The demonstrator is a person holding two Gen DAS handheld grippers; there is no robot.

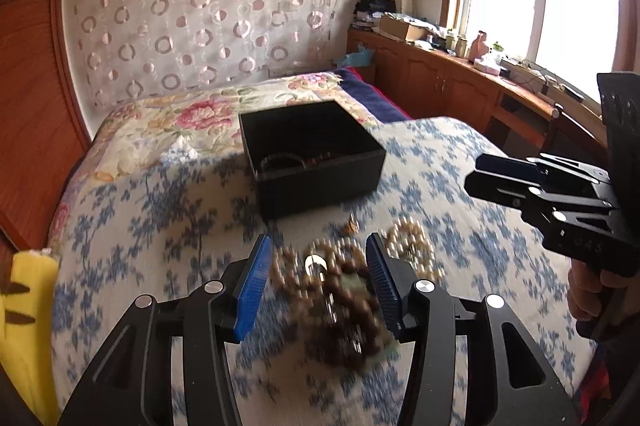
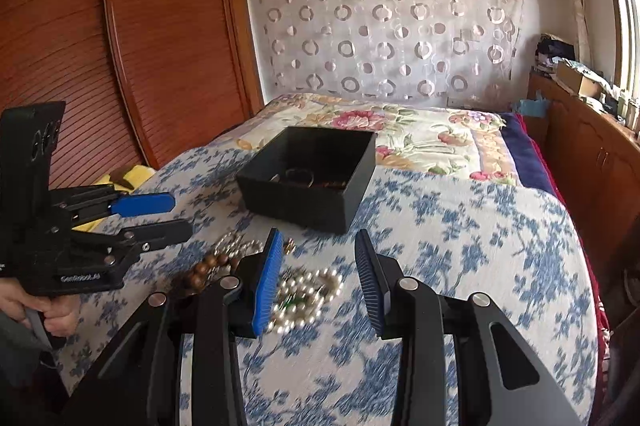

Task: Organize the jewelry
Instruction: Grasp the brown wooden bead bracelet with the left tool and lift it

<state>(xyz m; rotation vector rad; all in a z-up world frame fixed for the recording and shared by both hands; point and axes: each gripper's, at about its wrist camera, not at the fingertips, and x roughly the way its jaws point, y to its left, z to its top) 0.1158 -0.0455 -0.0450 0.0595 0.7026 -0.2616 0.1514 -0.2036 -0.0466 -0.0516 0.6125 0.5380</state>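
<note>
- The tangled heap of jewelry, dark brown wooden bead strands (image 1: 348,322) knotted with a cream pearl necklace (image 1: 416,246), lay on the near part of the bed, in front of the box; the heap was blurred in the left wrist view.
- A small gold-coloured piece (image 1: 352,224) sat apart, between the heap and the box.
- The open black rectangular box (image 1: 320,165), matte and stiff-walled, stood farther up the bed and already held a dark bangle and some beads, so it was probably the sorting destination.
- The left gripper (image 1: 318,274) hung over the wooden beads, its ribbed blue fingers spread wide with nothing between them, seemingly lined up for a pick.
- The right gripper (image 2: 318,278) was likewise spread and empty, straddling the glossy round pearls.
- The bed's quilt (image 2: 460,226), a soft white weave printed with blue flowers, would let loose strands sink and snag.
</note>
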